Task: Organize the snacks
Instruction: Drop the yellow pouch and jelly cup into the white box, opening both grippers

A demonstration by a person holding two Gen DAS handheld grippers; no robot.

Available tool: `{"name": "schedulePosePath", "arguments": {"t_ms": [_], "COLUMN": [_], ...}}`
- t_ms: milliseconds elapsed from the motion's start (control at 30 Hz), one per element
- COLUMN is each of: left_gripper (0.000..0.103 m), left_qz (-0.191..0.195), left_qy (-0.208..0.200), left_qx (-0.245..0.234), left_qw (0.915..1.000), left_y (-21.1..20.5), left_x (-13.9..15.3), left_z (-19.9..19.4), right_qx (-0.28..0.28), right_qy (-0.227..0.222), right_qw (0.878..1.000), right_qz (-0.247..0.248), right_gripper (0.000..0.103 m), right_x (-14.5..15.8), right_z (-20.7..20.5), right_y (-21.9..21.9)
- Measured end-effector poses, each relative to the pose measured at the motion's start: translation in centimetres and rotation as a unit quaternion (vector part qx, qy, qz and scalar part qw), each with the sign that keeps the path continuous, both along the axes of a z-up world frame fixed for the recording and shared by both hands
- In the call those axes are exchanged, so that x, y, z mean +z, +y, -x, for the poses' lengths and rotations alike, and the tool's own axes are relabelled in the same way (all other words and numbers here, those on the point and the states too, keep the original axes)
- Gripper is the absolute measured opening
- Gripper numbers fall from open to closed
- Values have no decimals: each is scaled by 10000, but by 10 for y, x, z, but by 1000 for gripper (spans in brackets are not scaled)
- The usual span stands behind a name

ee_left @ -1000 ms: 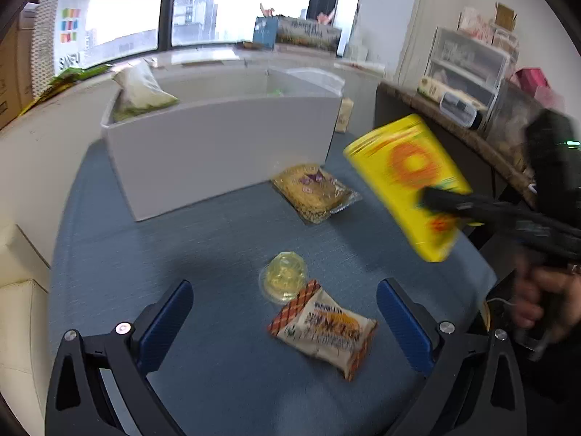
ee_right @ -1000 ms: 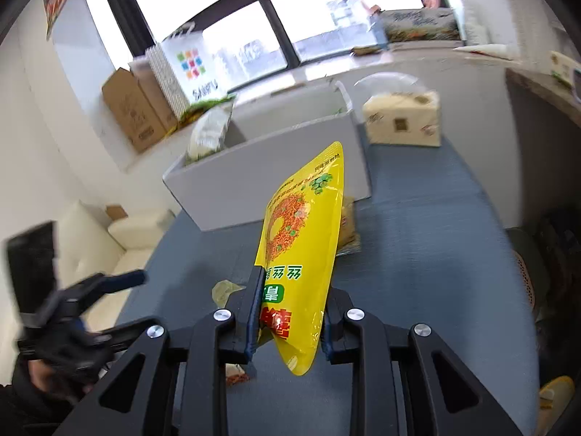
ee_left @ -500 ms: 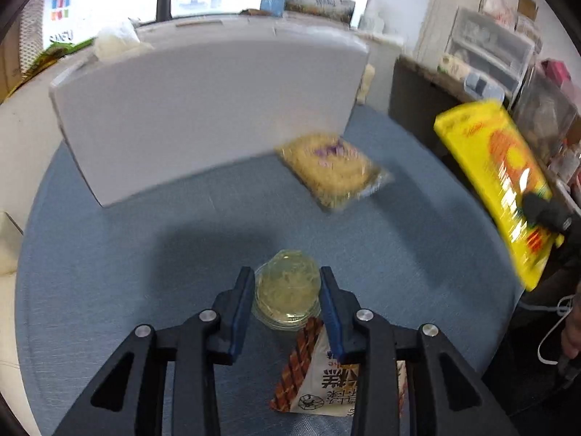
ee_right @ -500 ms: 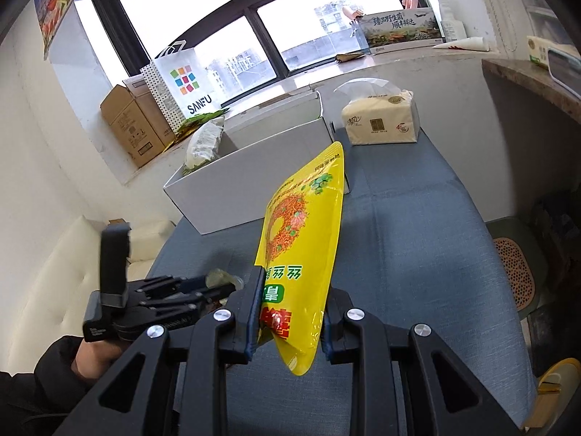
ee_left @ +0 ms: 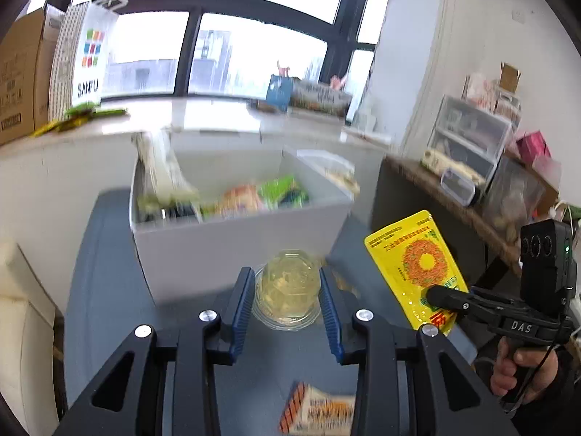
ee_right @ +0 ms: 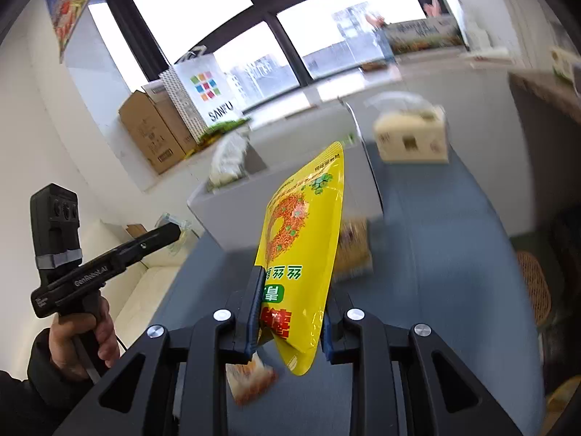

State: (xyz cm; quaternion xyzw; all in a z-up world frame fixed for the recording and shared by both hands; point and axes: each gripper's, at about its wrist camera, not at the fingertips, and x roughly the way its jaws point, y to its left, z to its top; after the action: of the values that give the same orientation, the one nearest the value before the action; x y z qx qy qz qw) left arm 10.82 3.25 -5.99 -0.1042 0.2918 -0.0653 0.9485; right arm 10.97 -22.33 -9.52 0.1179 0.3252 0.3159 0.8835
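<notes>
Clear plastic makes the small round jelly cup point(ee_left: 287, 292) light but stiff-walled and slick, best pinched across its sides just below the wide rim. The left gripper point(ee_left: 287, 299) does so: its blue pads are closed narrow on the cup, lifted off the blue-grey table point(ee_left: 105, 290) in front of the white rectangular bin point(ee_left: 232, 239). To its right, the glossy yellow foil snack pouch point(ee_right: 301, 239) looks light, floppy and slippery, safest held by a flat edge. The right gripper point(ee_right: 290, 327) is clamped tight on its lower end, pouch standing upright in the air near the bin.
</notes>
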Motion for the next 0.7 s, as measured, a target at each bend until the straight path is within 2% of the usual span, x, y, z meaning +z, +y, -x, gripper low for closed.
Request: {"name": "schedulePosePath", "arguments": {"t_ms": [133,267,400,567,600,633,667,700], "left_gripper": [39,39,39,42,49,82,102,103], "left_qz": [24,-47,-74,-377,-474,-524,-472,-416], "left_qy": [-255,-338,-288,-242,-141,47,213,200], "left_qx": [100,206,345,470,529,586,606,634], "left_qw": [9996,9992,9990,9979,9974,9969,9968,9969], "left_y": [15,26,38,42,41,42,44,47], "left_x": [25,37,42,38,36,33,29,26], "left_z": [-25,-69,-110,-151,-158,-167,-173,-173], "right_qx": [112,59,1,-25,-31,-70,-176,-304], "right_qy": [-323,-444,-437,-199,-185,-201,-196,-156], "right_qw": [9994,9986,9973,9961,9960,9957,9949,9940], "right_qz": [48,269,583,857,869,903,977,1040], "right_gripper": [28,28,28,29,33,40,77,103], "right_x": [30,55,72,72,70,69,67,65], "right_z": [-29,-74,-125,-181,-189,-195,-201,-204], "right_y": [19,40,61,82,85,87,89,88]}}
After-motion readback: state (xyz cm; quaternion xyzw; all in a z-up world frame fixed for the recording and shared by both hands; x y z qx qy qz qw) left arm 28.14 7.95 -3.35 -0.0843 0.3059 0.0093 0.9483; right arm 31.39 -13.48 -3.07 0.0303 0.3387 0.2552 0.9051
